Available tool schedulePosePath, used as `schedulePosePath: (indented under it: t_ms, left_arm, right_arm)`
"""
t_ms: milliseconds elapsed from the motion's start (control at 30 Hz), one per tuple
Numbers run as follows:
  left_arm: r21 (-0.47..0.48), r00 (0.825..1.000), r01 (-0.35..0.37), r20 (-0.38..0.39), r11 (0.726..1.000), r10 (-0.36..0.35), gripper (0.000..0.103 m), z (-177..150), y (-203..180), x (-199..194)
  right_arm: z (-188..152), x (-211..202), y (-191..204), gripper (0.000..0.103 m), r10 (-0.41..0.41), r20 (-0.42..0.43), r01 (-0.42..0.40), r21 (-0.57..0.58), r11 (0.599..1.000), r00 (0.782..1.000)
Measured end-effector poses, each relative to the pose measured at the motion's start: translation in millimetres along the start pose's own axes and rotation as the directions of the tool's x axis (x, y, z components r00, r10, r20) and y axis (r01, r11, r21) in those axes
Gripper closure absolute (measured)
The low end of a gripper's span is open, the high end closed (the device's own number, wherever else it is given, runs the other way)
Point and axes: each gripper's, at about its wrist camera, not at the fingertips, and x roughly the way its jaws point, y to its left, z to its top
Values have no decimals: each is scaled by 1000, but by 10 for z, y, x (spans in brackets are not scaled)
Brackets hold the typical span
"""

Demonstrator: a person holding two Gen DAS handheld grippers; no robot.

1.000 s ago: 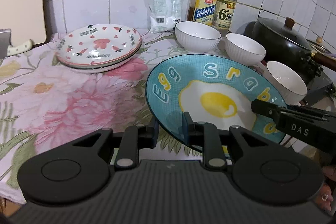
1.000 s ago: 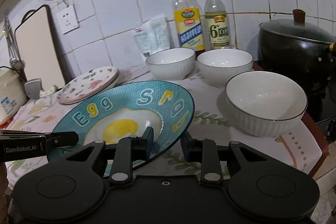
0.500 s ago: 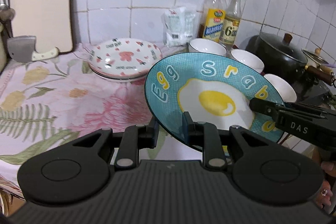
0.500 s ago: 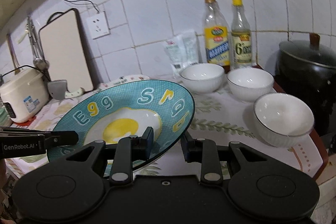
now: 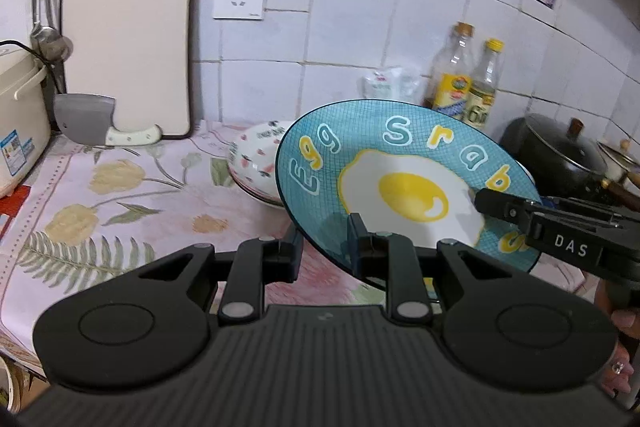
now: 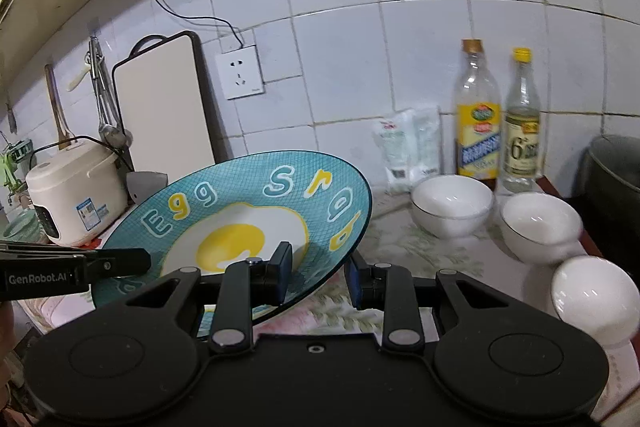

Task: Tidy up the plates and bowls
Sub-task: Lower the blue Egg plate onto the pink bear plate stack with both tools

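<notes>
Two grippers pinch one blue plate (image 5: 404,183) by opposite rims. Left gripper (image 5: 324,247): jaws narrow, clamped across near rim. Right gripper (image 6: 318,269): same, on its own side. Plate tilted, clear of the flowered cloth (image 5: 120,203). Beyond it, partly hidden: heart plates (image 5: 256,163), stacked. To the right: three white bowls (image 6: 452,205) on the counter, below two bottles (image 6: 478,135).

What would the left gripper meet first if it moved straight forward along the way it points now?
Apart from the blue egg plate that the left gripper clamps, probably the stack of heart-patterned plates behind its rim; depth is unclear.
</notes>
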Motion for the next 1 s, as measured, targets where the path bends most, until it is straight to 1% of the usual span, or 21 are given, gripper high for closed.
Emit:
schedulePosePath:
  t_ms: [133,267,333,467,600,733,833,1000]
  left_arm:
    - [-18,999,-33,-7,999,32,82,139,152,175]
    - [-61,998,-57,-24,997,55,82,261,403,466]
    - [-78,997,-64,-36,995,61,82,303,520,638]
    - [-112,996,-60,-74,992,52,82,344,698,1019]
    - [-114,993,-53,-108,992,41,82,339,789,1410]
    - [-126,988,-29,-153,992,9,82,343,866,1763]
    - [-131,987,-26,-163,991,5,82,331,878,1922]
    - [-114,985,-27,-170,993,8,82,303,875,2031]
  right_arm:
    - [118,298,48,70,25,-18,-25,7,1000,1000]
    - [203,686,134,70,37,-50,-36,28,999,998]
    - [234,883,192,70,30,-62,-29,19,999,998]
    - [261,1267,189,70,17,-103,-14,31,999,995]
    - [226,1598,118,70,-12,-138,15,24,1000,990]
    - [207,1873,11,70,-40,-185,47,32,998,982]
    - [204,2022,-34,70,-55,-206,63,35,997,977]
    - [167,2136,-90,70,-54,-220,64,39,997,974]
